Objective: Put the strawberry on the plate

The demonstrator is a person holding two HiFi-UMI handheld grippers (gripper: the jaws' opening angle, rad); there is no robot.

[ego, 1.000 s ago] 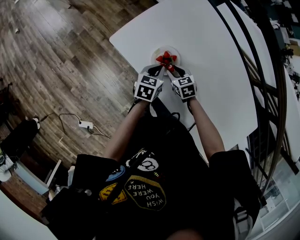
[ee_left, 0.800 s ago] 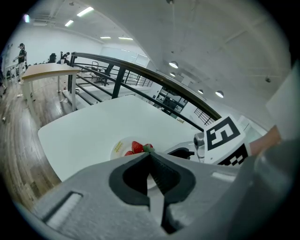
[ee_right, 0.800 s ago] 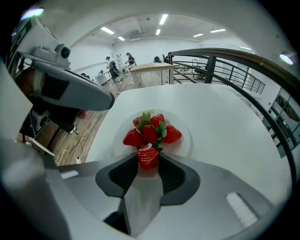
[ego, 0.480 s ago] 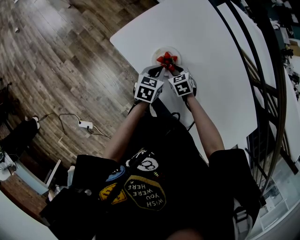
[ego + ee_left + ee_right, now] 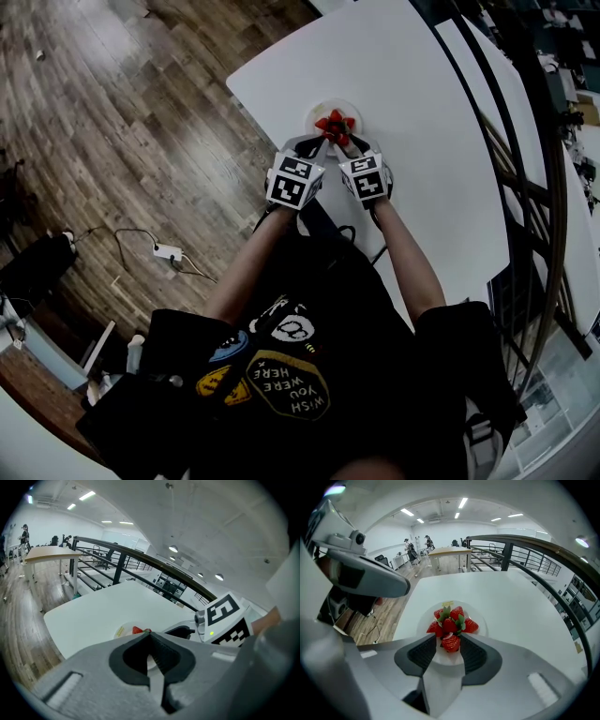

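Red strawberry point(image 5: 450, 643) over partly hidden plate point(image 5: 482, 619)

The counter point(image 5: 422, 141) before me is a plain white top with rounded corners, filling the upper middle and right of the head view. Its left edge runs on a slant above the wooden floor point(image 5: 112, 112), and a dark railing point(image 5: 525, 178) follows its right side. The only thing I can make out lying directly on it is a small, round, pale plate point(image 5: 312, 112), at the upper centre of the frame, near the edge closest to me.
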